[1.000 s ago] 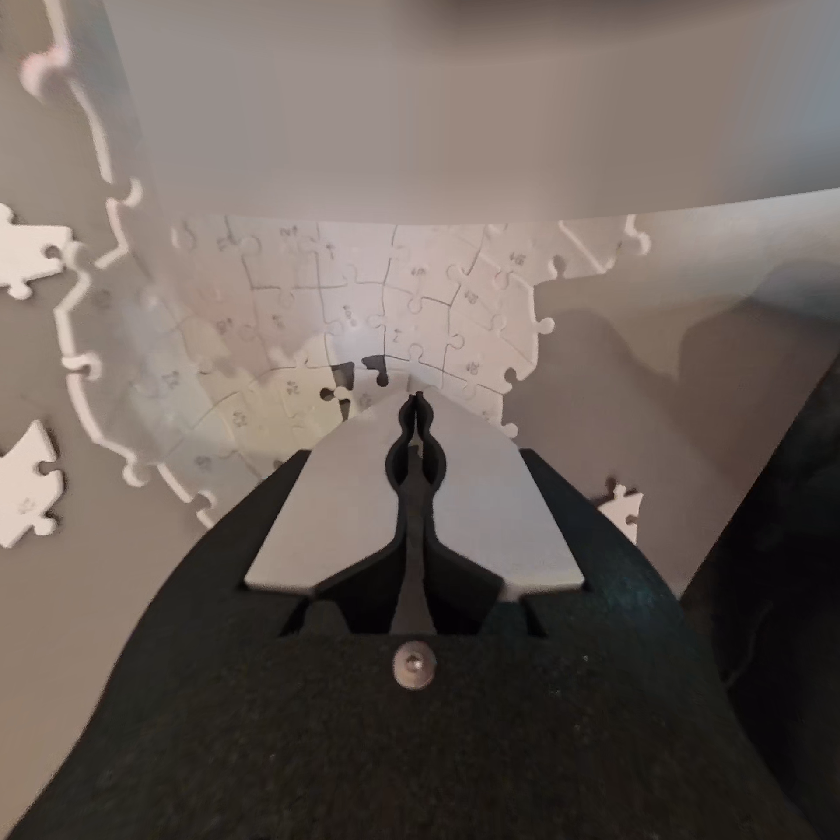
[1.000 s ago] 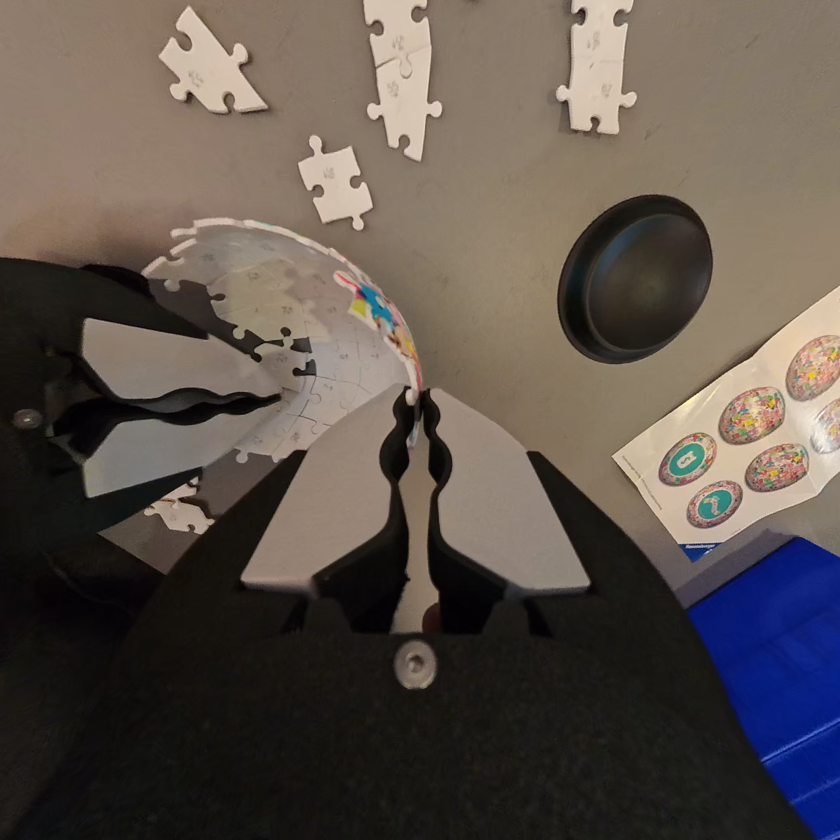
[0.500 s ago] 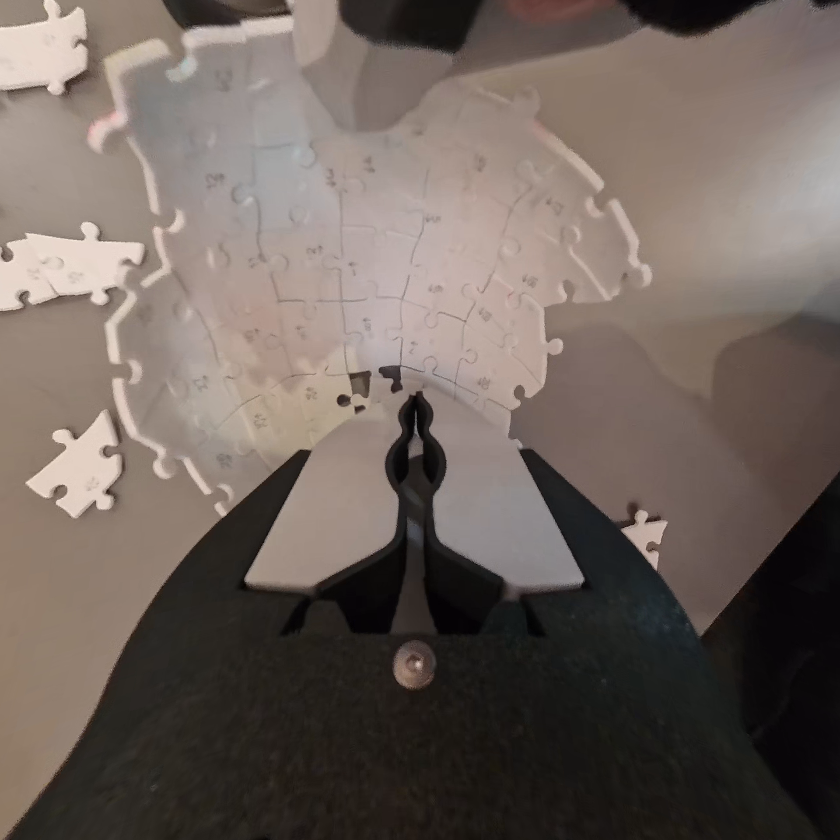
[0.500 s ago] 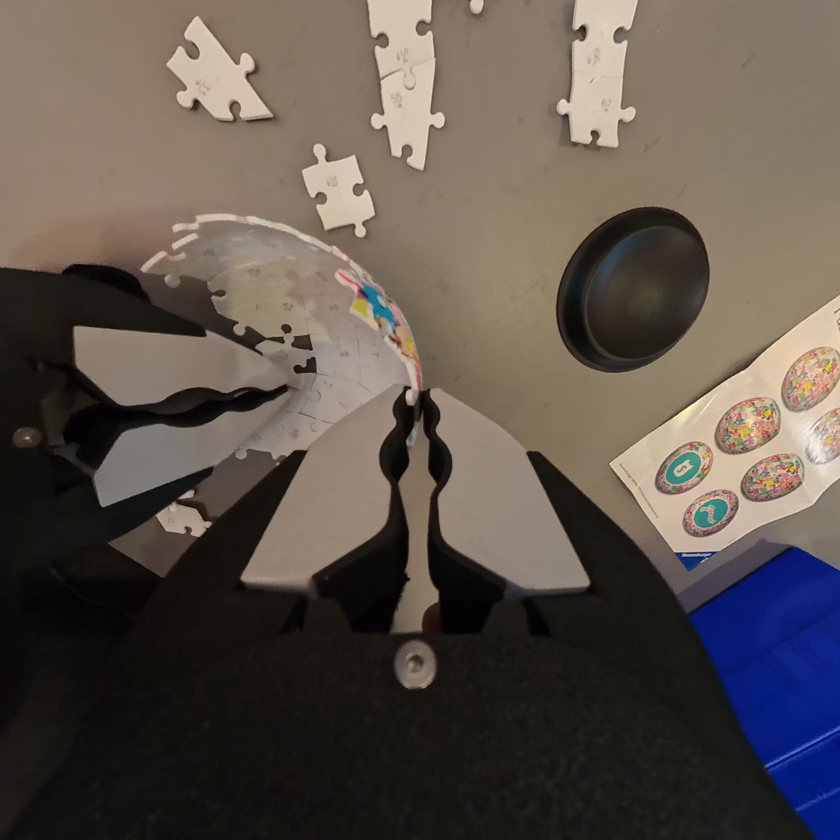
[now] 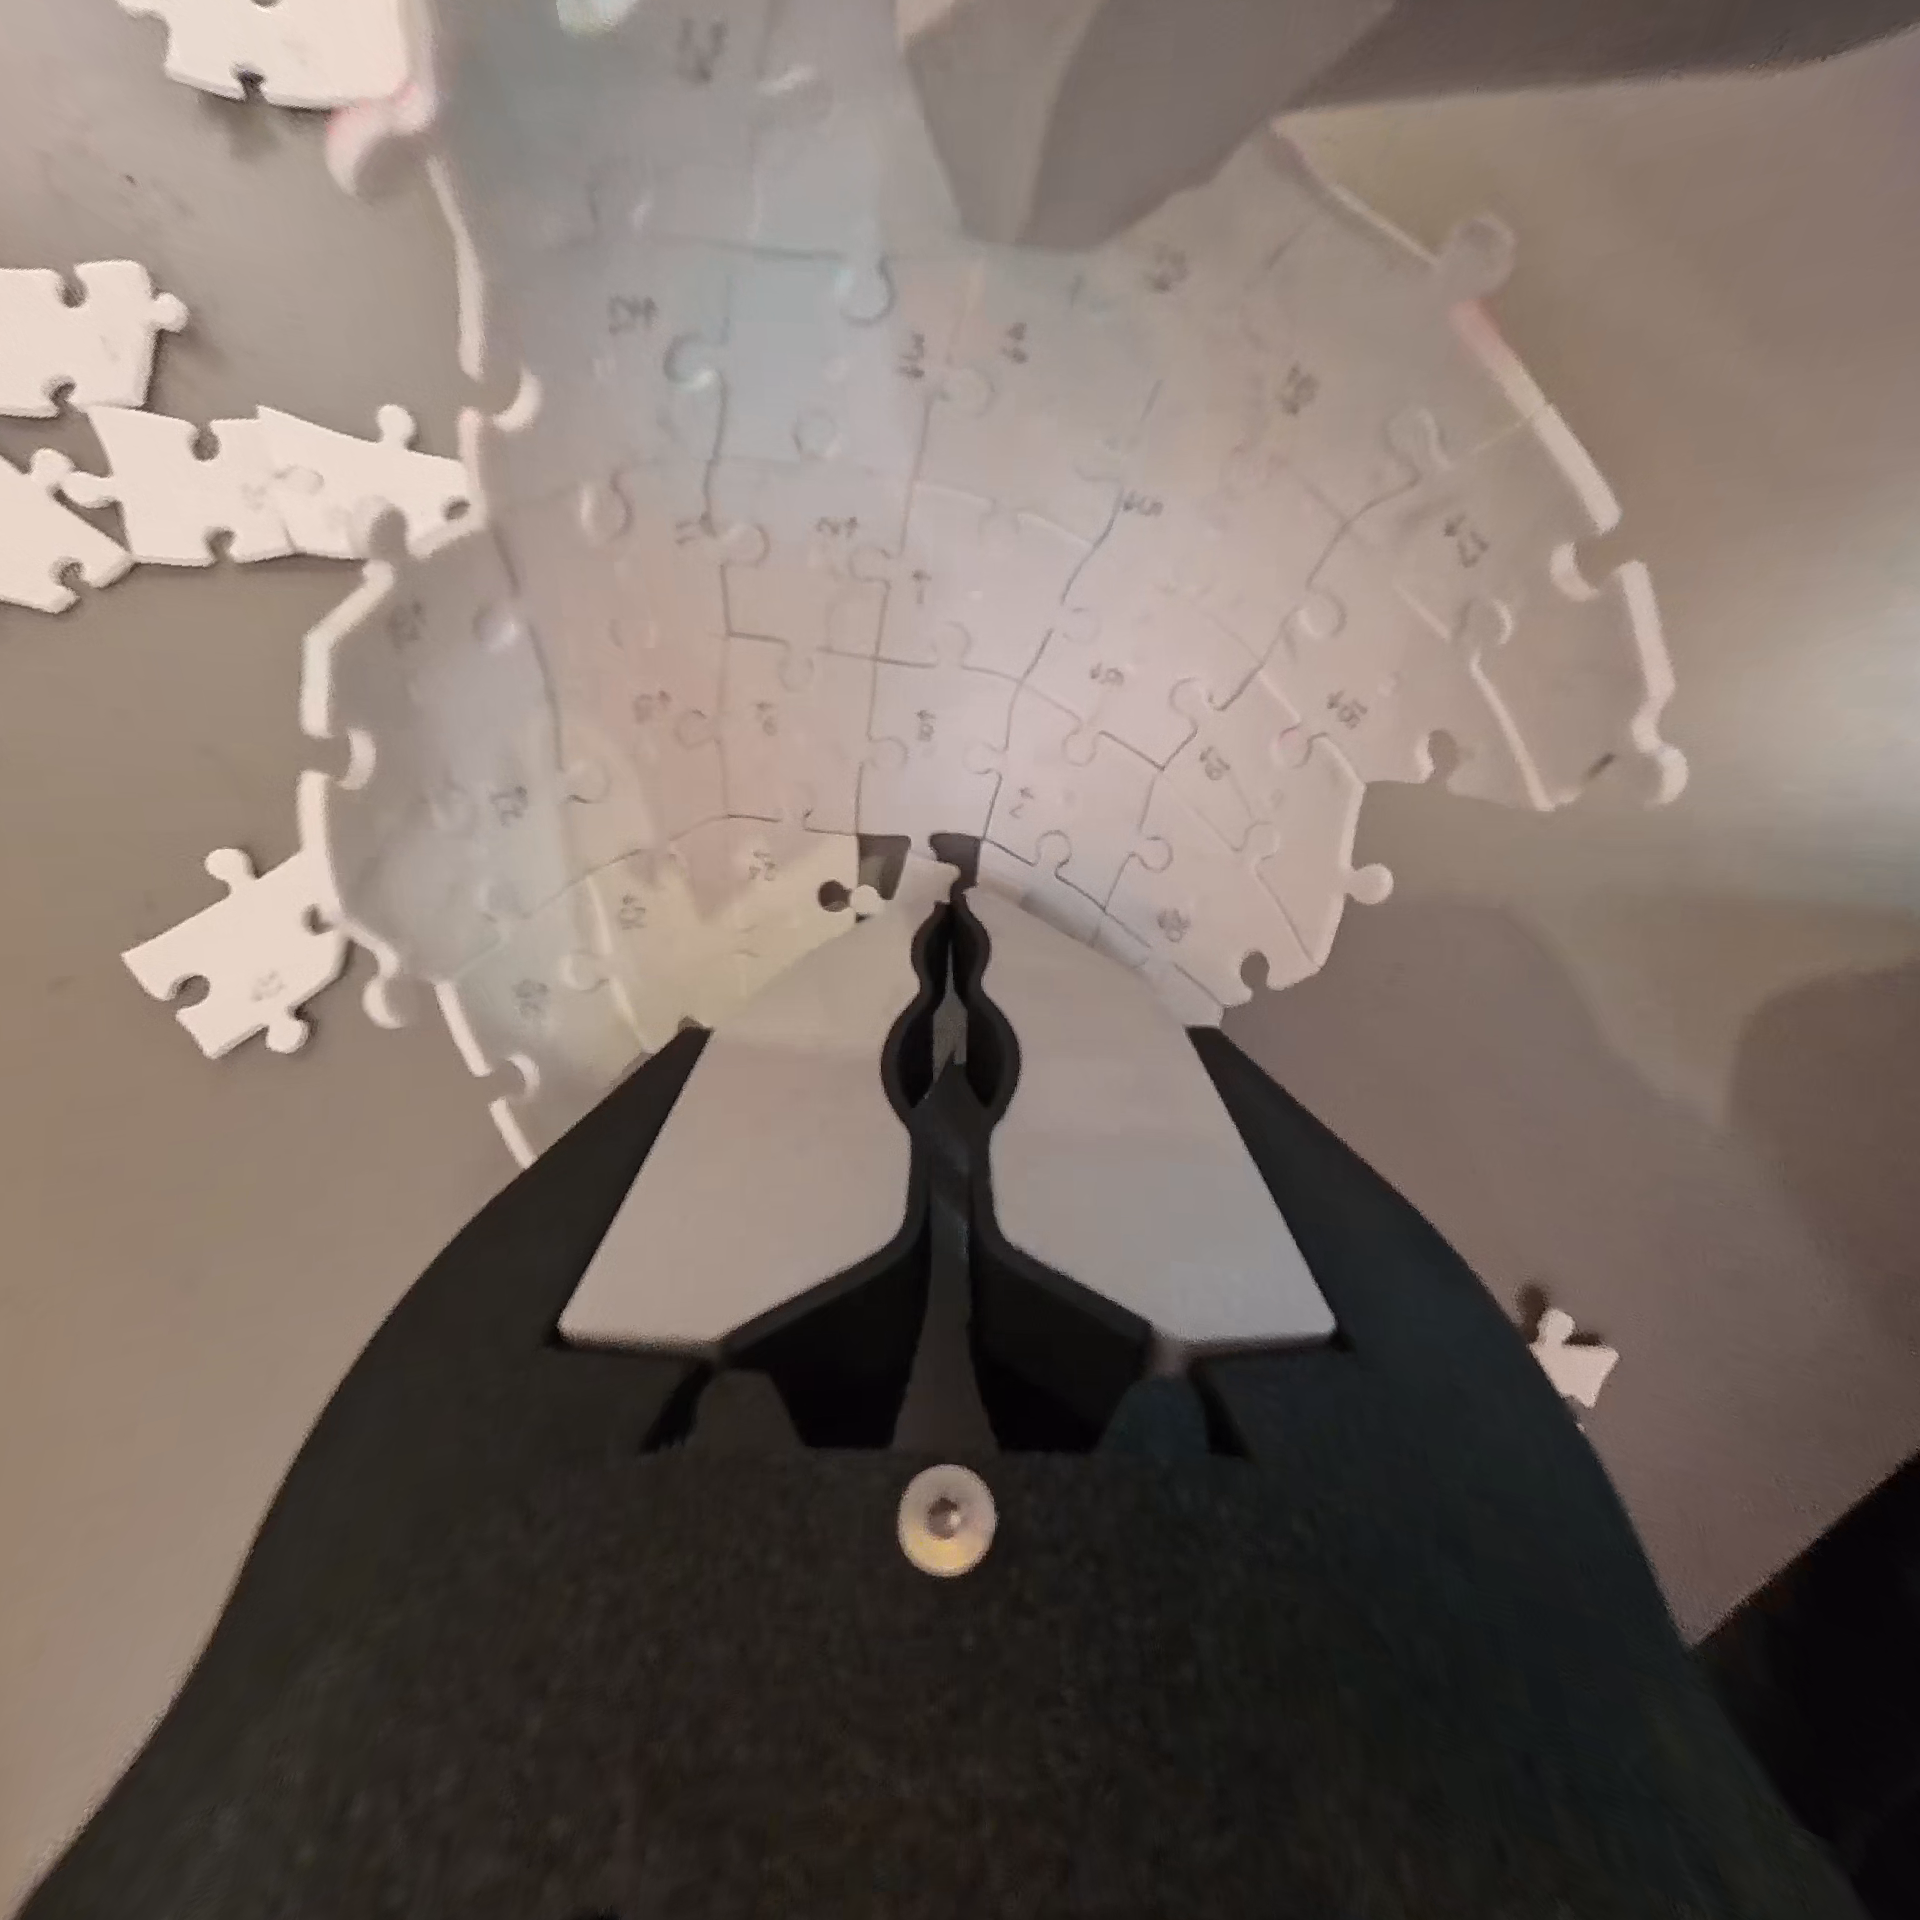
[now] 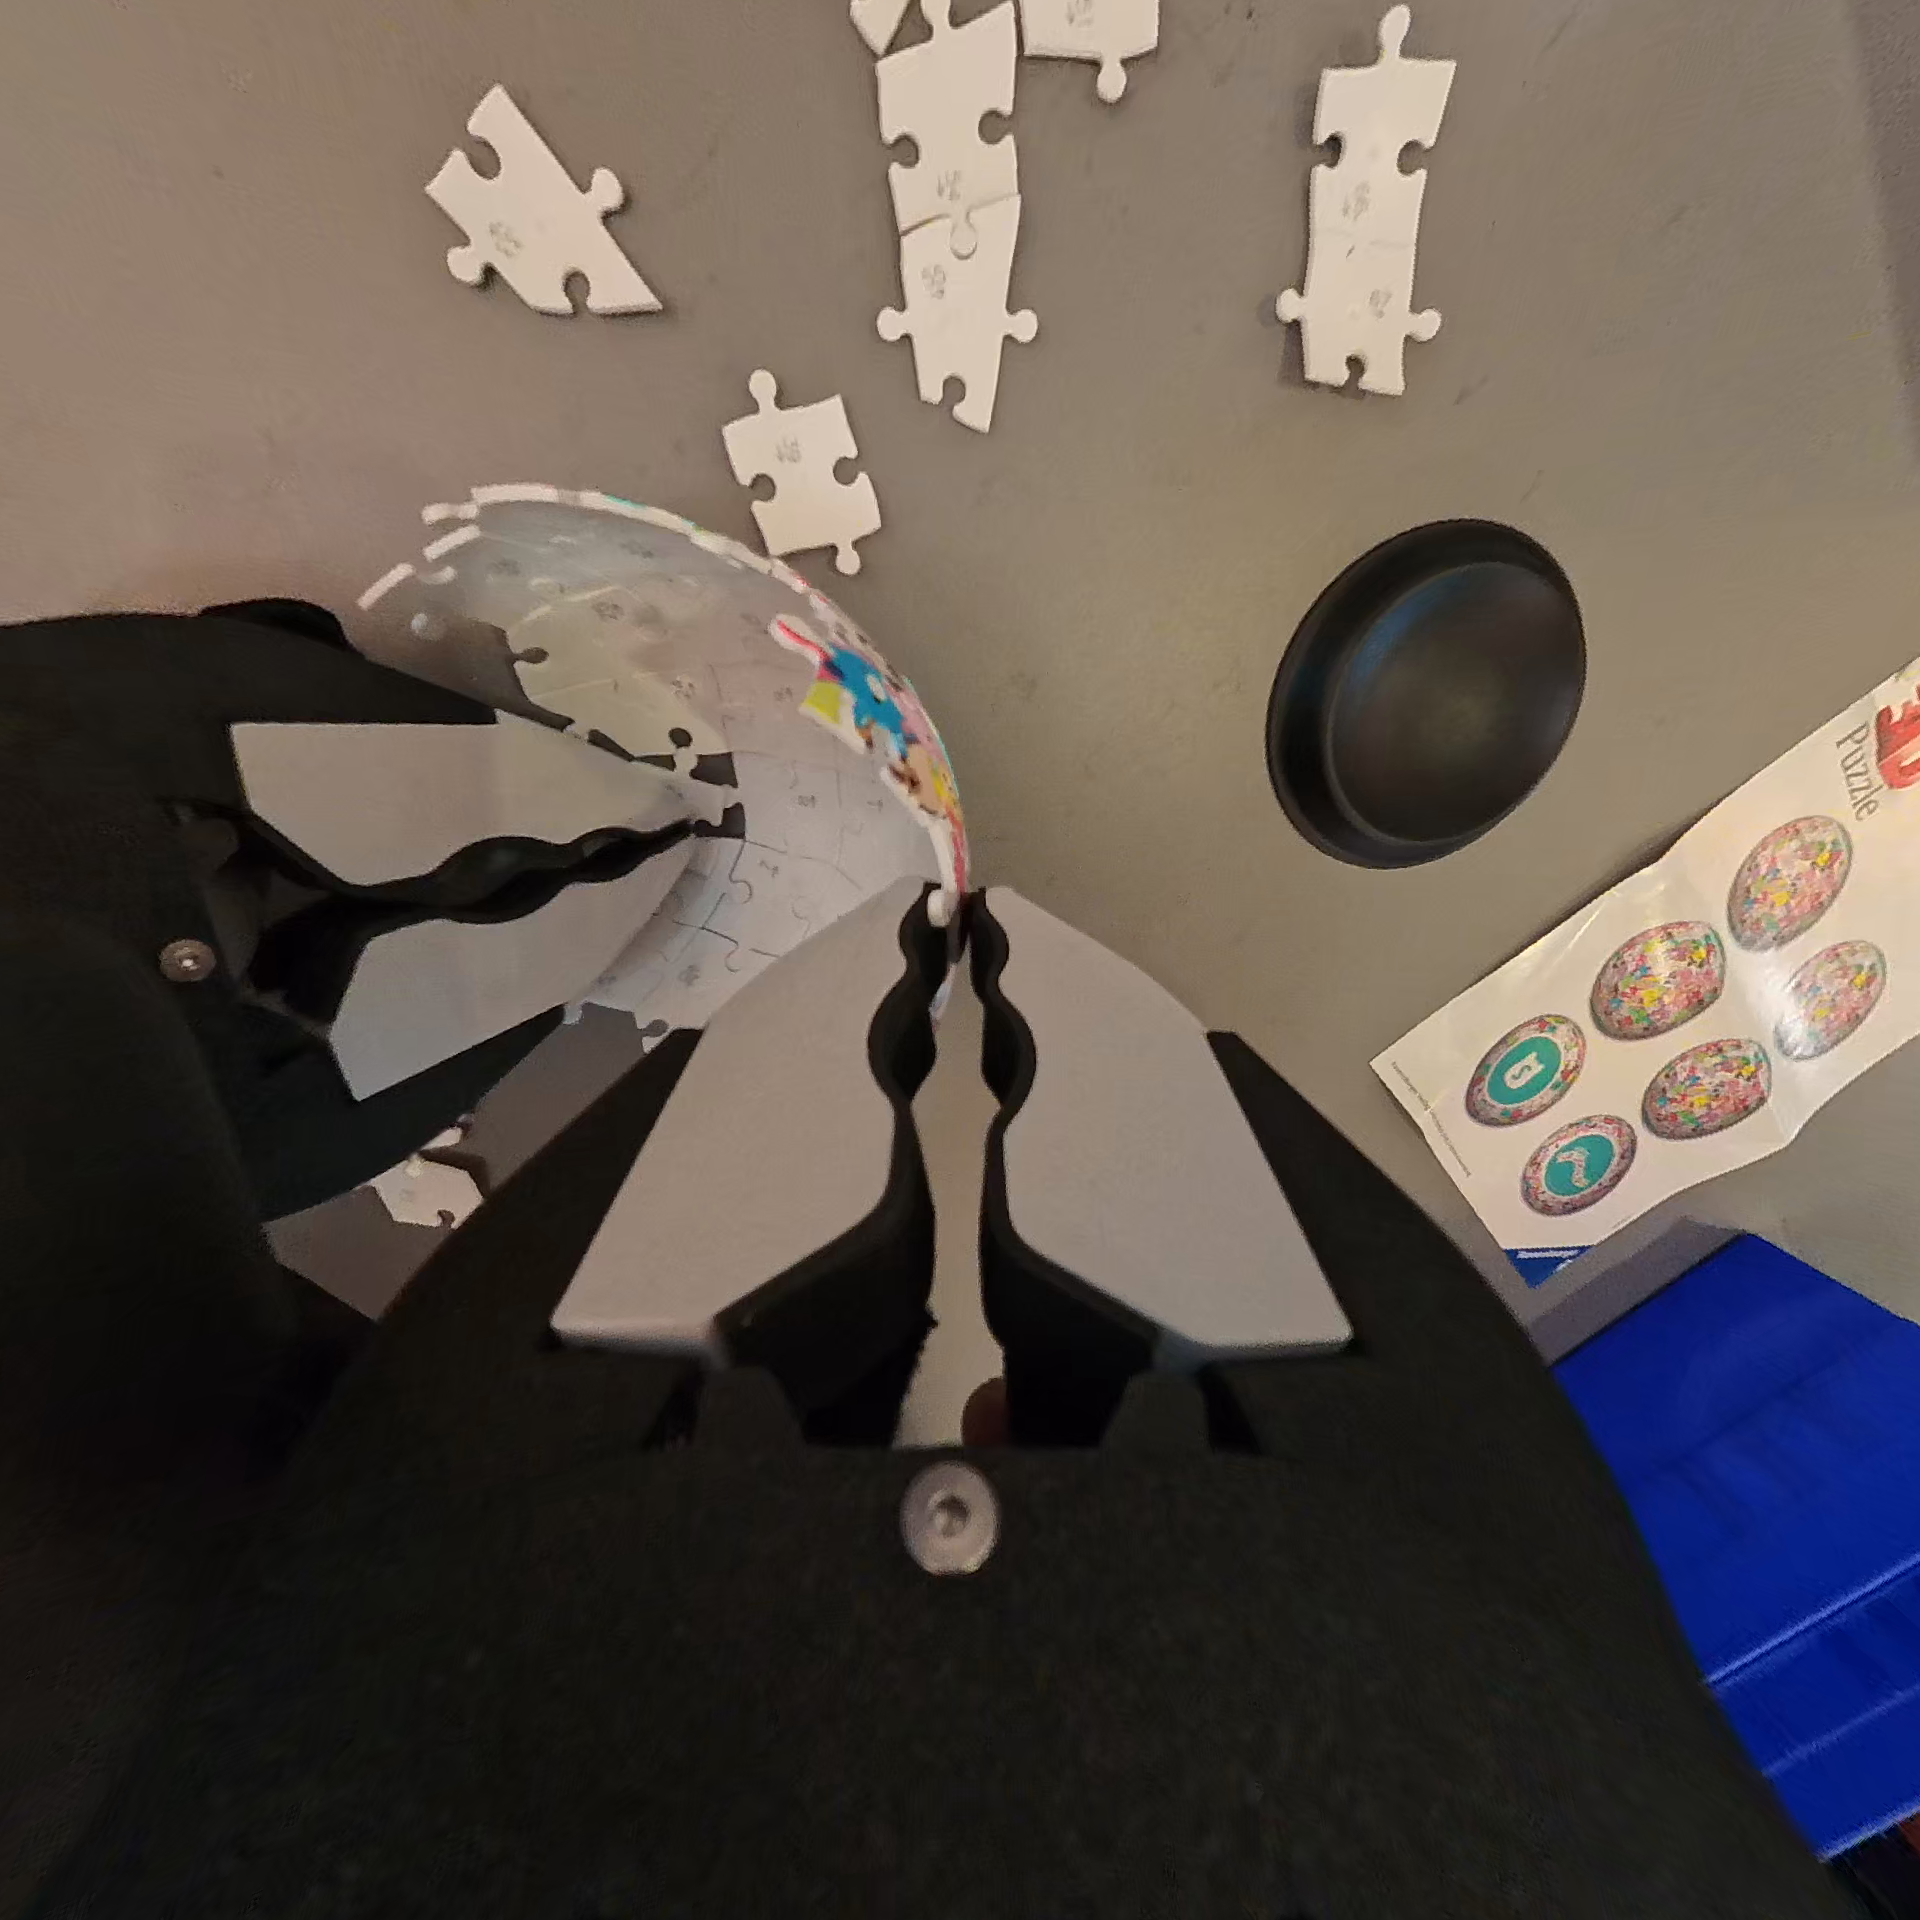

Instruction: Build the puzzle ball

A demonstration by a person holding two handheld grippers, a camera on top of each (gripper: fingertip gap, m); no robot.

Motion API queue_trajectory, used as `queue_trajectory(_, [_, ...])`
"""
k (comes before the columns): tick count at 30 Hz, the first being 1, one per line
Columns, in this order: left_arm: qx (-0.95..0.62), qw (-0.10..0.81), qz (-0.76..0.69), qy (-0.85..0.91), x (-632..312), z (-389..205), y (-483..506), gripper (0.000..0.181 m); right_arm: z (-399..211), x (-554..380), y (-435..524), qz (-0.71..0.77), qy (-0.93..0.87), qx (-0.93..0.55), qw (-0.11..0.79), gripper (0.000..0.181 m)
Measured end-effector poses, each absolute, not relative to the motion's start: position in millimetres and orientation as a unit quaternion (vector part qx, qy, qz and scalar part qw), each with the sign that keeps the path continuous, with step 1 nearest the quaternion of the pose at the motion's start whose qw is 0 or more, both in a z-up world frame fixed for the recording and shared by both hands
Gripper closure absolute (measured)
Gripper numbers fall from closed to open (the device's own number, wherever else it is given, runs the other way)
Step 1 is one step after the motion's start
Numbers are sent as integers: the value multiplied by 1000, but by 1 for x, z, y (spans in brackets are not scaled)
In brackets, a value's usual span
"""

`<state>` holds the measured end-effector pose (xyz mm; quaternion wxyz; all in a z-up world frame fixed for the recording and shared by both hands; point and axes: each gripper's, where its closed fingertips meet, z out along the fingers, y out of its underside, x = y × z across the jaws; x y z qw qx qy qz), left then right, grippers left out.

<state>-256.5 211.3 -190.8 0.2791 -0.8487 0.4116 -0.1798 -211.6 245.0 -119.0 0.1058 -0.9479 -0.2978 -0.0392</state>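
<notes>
The half-built puzzle ball [image 5: 1039, 582] shows its white numbered inside in the left wrist view; in the right wrist view the ball [image 6: 790, 769] has a colourful outer print. My left gripper [image 5: 954, 902] is shut on a thin white puzzle piece [image 5: 914, 883] held edge-on at a small dark gap low in the shell. It also shows in the right wrist view [image 6: 698, 827], coming in from the left. My right gripper [image 6: 951, 906] is shut on the shell's rim, a white tab showing between its tips. One of its fingers [image 5: 1091, 125] shows blurred at the top of the left view.
Loose white pieces lie on the grey table [image 6: 1143, 520]: a single piece [image 6: 800, 468], joined strips [image 6: 956, 239] [image 6: 1361, 208], a wedge [image 6: 540, 208], and others [image 5: 239, 956] [image 5: 281, 499]. A black round stand [image 6: 1429, 696], a printed leaflet [image 6: 1683, 1018] and a blue box [image 6: 1766, 1455] are at the right. There is about 9 cm between the tips of the two grippers.
The shell has tilted and more of its inside faces the left camera; the right gripper's blur has lifted toward the top. Both grippers stay shut. The right view has shifted slightly.
</notes>
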Motion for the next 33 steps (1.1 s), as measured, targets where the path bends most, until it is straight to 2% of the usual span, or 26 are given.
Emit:
queue_trajectory(3, [-844,290,-176,416,-255,-188,210,181,-119,-213,245,-40,-300,-948,101,178])
queue_trajectory(10, [-836,246,-208,445,-249,-190,193,181,-120,-212,246,-51,-304,-946,97,178])
queue_trajectory(33, [-851,286,-194,397,-255,-185,214,181,-122,-214,251,-49,-307,-946,95,178])
